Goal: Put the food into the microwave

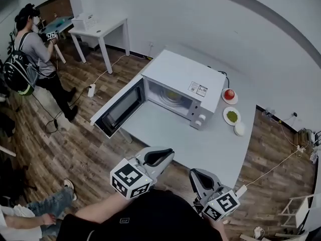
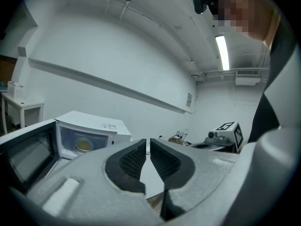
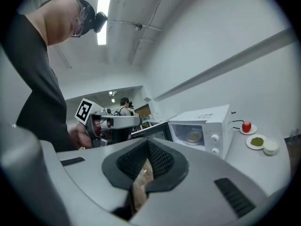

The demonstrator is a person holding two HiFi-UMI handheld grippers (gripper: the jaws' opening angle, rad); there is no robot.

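A white microwave (image 1: 183, 79) stands on the pale table (image 1: 165, 129) with its door (image 1: 118, 109) swung wide open to the left. A yellowish dish of food (image 1: 173, 96) sits inside it, also seen in the left gripper view (image 2: 84, 146) and the right gripper view (image 3: 194, 137). Right of the microwave lie a plate with a red fruit (image 1: 229, 95), a plate of green food (image 1: 231, 116) and a small white bowl (image 1: 239, 129). My left gripper (image 1: 168, 153) (image 2: 147, 141) and right gripper (image 1: 194, 173) (image 3: 148, 141) hover off the table's near edge, both shut and empty.
A person with a backpack (image 1: 30, 49) stands at the far left beside a white side table (image 1: 100, 26). Someone's legs (image 1: 45, 210) show at the lower left. Cables run over the wooden floor (image 1: 75, 134). A white chair (image 1: 298, 210) stands at the lower right.
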